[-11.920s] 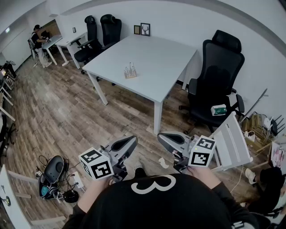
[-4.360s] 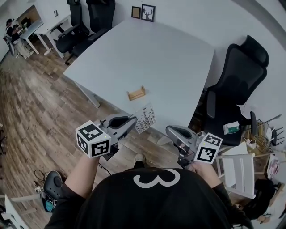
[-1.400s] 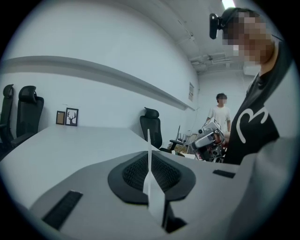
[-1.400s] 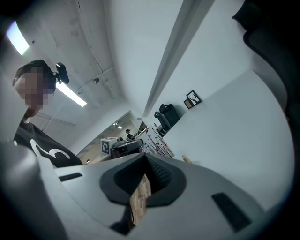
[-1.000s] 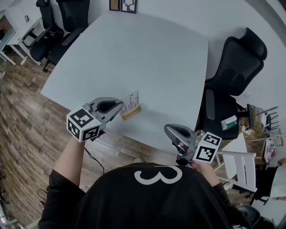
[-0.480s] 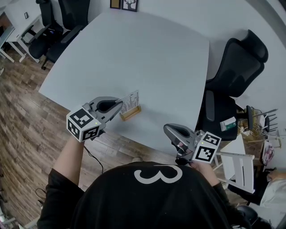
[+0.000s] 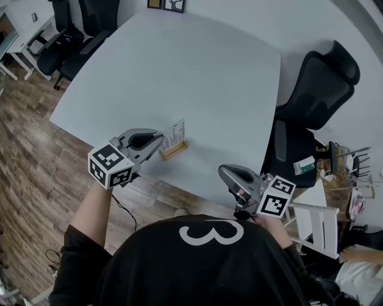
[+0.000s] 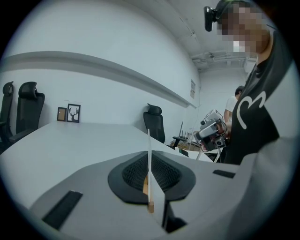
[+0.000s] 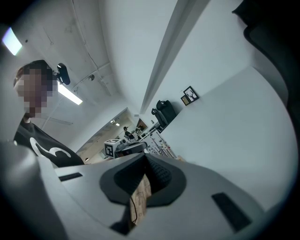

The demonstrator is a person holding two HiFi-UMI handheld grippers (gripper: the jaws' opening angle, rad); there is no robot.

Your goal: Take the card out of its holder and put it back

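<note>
A white card point(image 7: 173, 135) printed with dark bars stands upright over the small wooden holder point(image 7: 174, 150) near the front edge of the white table point(image 7: 197, 72). My left gripper point(image 7: 159, 139) is shut on the card's left side. In the left gripper view the card point(image 8: 148, 145) runs edge-on between the pads, with a bit of the wooden holder point(image 8: 146, 185) below it. Whether the card sits fully in the slot I cannot tell. My right gripper point(image 7: 225, 174) hangs off the table's front right, shut, with nothing in it; only floor shows behind its jaws point(image 9: 146, 161).
A black office chair point(image 7: 317, 89) stands at the table's right side, with a white folding rack point(image 7: 314, 230) behind it. More black chairs point(image 7: 90, 24) are at the far left. Two small picture frames point(image 7: 166, 5) lean on the wall at the table's back edge.
Several seconds ago the card was held off the table's front edge, apart from the holder. Over the last second the left gripper and card stay at the holder; the right gripper has barely moved.
</note>
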